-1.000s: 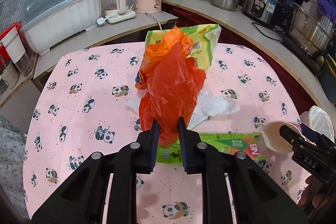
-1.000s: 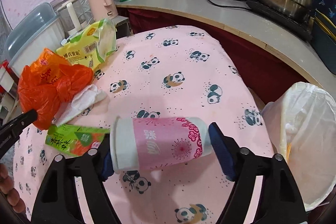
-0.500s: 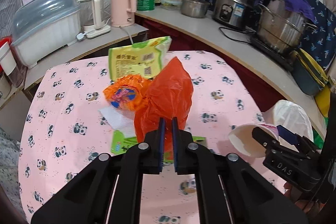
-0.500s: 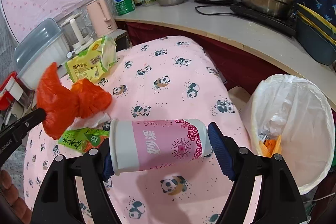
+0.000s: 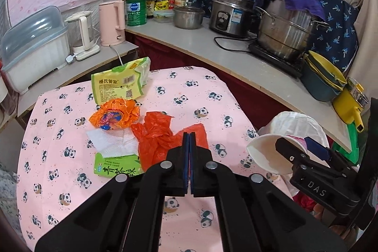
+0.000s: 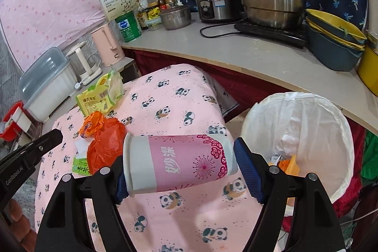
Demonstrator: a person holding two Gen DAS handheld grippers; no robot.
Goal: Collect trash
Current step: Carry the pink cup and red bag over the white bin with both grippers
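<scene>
My left gripper (image 5: 189, 141) is shut with nothing between its pads. The orange plastic bag (image 5: 160, 141) lies crumpled on the panda tablecloth (image 5: 200, 91) just beyond its tips. In the right wrist view the bag (image 6: 106, 145) is apart from that gripper's tip. My right gripper (image 6: 179, 164) is shut on a pink and white paper cup (image 6: 179, 162), held sideways end to end above the table's right edge. The cup's open mouth (image 5: 267, 152) faces the left camera. A bin with a white liner (image 6: 330, 115) stands right of the table with some trash in it.
On the cloth lie a yellow-green packet (image 5: 118, 84), an orange wrapper (image 5: 113, 115), a white tissue (image 5: 111, 143) and a green tea packet (image 5: 115, 169). Behind, a curved counter (image 5: 212, 51) carries pots, a rice cooker, a pink kettle and a covered dish box.
Both grippers rose and drew back toward the bin. The orange bag, held up in the left jaws before, now lies on the cloth, and the left jaws closed fully.
</scene>
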